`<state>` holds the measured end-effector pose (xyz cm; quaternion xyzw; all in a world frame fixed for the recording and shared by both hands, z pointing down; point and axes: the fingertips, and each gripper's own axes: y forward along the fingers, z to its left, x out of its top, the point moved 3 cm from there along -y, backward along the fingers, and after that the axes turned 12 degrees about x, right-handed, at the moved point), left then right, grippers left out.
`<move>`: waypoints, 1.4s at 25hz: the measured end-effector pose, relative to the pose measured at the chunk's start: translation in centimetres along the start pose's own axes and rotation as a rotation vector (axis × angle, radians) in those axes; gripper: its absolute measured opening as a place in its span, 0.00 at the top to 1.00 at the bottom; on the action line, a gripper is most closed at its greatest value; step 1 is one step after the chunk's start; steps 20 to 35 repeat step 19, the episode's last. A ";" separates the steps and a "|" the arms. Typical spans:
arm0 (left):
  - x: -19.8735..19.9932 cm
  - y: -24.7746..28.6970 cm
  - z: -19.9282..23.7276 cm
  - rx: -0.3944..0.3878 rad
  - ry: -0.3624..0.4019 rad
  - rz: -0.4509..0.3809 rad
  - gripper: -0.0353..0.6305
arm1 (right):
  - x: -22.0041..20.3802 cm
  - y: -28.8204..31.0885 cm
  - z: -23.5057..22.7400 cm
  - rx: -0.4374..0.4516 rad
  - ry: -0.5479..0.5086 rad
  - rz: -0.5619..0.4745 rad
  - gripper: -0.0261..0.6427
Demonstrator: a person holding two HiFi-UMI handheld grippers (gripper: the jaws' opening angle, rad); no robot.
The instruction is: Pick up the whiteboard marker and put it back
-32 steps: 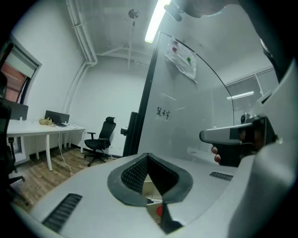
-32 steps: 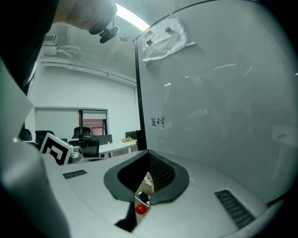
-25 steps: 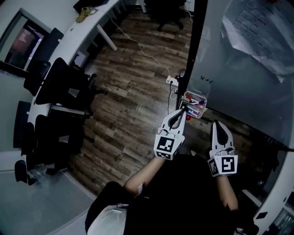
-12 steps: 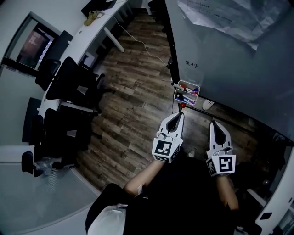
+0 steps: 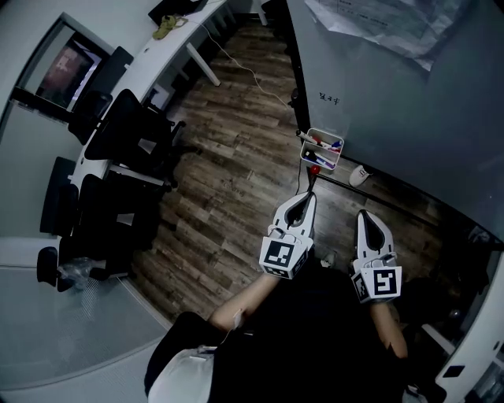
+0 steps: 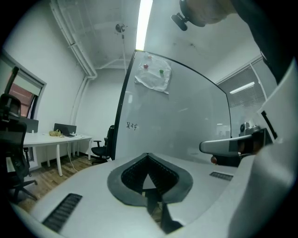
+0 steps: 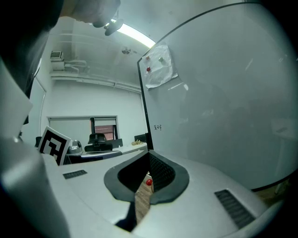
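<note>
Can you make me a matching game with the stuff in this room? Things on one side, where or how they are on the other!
1 marker basket
2 paper sheet
3 black chairs
4 left gripper

A beside the white desk
B high on the whiteboard
C jaws shut, nothing held
D low on the whiteboard's edge

Pairs: 1-D, 2-B, 3-A, 4-C

Likely office: desk [image 5: 150, 59], chairs [image 5: 130, 134], whiteboard [image 5: 409, 110].
</note>
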<state>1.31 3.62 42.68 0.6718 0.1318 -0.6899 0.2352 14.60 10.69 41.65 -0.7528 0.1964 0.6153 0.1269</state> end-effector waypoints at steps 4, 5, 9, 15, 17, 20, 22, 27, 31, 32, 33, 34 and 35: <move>0.3 -0.1 -0.4 -0.006 0.006 -0.008 0.94 | 0.0 -0.2 0.2 0.017 -0.016 -0.006 0.94; 0.3 -0.2 -0.3 -0.005 0.004 -0.006 0.94 | 0.0 -0.2 0.3 0.018 -0.018 -0.003 0.94; 0.5 0.0 -0.1 0.002 0.000 -0.008 0.94 | 0.4 -0.1 0.2 0.009 -0.030 0.005 0.94; 0.6 0.4 0.2 0.009 0.005 -0.011 0.94 | 0.3 0.2 0.2 0.015 -0.028 0.000 0.94; 0.5 0.4 0.1 0.007 0.006 -0.010 0.94 | 0.2 0.2 0.2 0.009 -0.020 0.007 0.94; 0.5 0.5 0.0 0.002 0.007 -0.008 0.94 | 0.2 0.1 0.1 -0.002 -0.011 0.011 0.94; 0.5 0.5 0.0 0.002 0.007 -0.008 0.94 | 0.2 0.1 0.1 -0.002 -0.011 0.011 0.94; 0.5 0.5 0.0 0.002 0.007 -0.008 0.94 | 0.2 0.1 0.1 -0.002 -0.011 0.011 0.94; 0.5 0.5 0.0 0.002 0.007 -0.008 0.94 | 0.2 0.1 0.1 -0.002 -0.011 0.011 0.94; 0.5 0.5 0.0 0.002 0.007 -0.008 0.94 | 0.2 0.1 0.1 -0.002 -0.011 0.011 0.94; 0.5 0.5 0.0 0.002 0.007 -0.008 0.94 | 0.2 0.1 0.1 -0.002 -0.011 0.011 0.94; 0.5 0.5 0.0 0.002 0.007 -0.008 0.94 | 0.2 0.1 0.1 -0.002 -0.011 0.011 0.94; 0.5 0.5 0.0 0.002 0.007 -0.008 0.94 | 0.2 0.1 0.1 -0.002 -0.011 0.011 0.94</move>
